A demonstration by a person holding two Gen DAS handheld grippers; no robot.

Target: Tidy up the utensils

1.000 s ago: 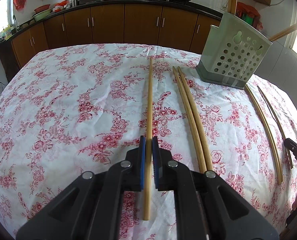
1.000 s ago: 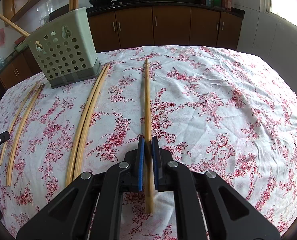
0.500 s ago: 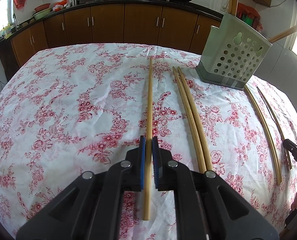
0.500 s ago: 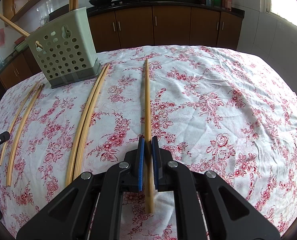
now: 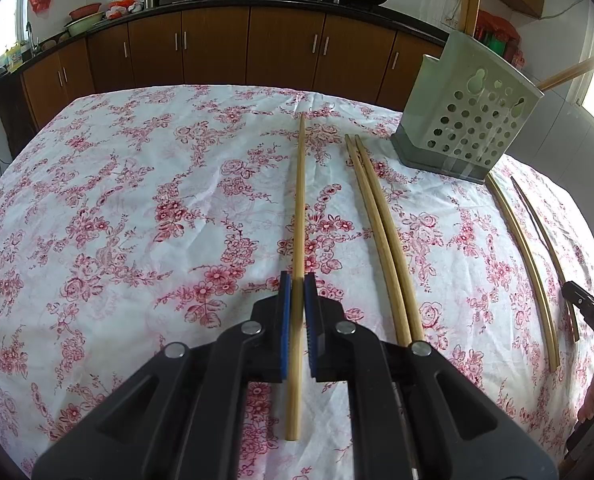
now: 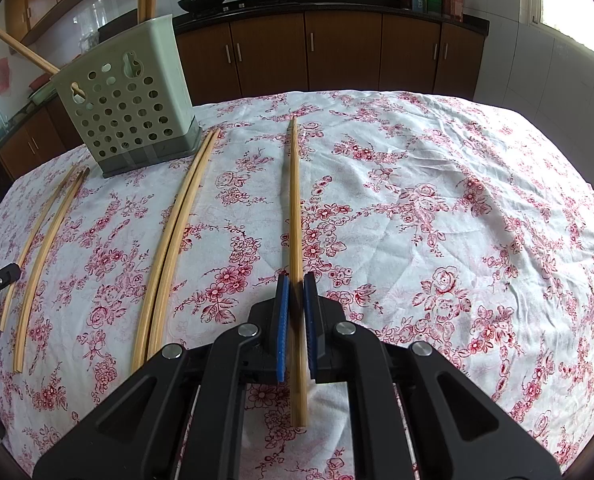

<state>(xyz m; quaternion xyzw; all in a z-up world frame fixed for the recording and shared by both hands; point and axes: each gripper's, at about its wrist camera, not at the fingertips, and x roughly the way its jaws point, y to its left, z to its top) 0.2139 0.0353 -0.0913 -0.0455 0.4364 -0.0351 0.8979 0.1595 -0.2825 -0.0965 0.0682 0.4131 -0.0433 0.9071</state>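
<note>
Long bamboo chopsticks lie on a floral tablecloth. My left gripper (image 5: 296, 280) is shut on a single chopstick (image 5: 299, 200) that lies along the cloth. My right gripper (image 6: 296, 280) is shut on a pair of chopsticks (image 6: 294, 200) lying together. A pale green perforated utensil holder (image 5: 469, 120) stands at the far right in the left view and at the far left in the right view (image 6: 125, 100), with chopsticks standing in it. A loose pair (image 5: 381, 232) lies between my grippers, also in the right view (image 6: 173, 232).
The tablecloth (image 5: 117, 220) covers the whole table. The right gripper's tip (image 5: 589, 312) shows at the left view's right edge, beside two thin chopsticks (image 5: 529, 256). Brown kitchen cabinets (image 5: 257, 48) and a counter with woks stand behind the table.
</note>
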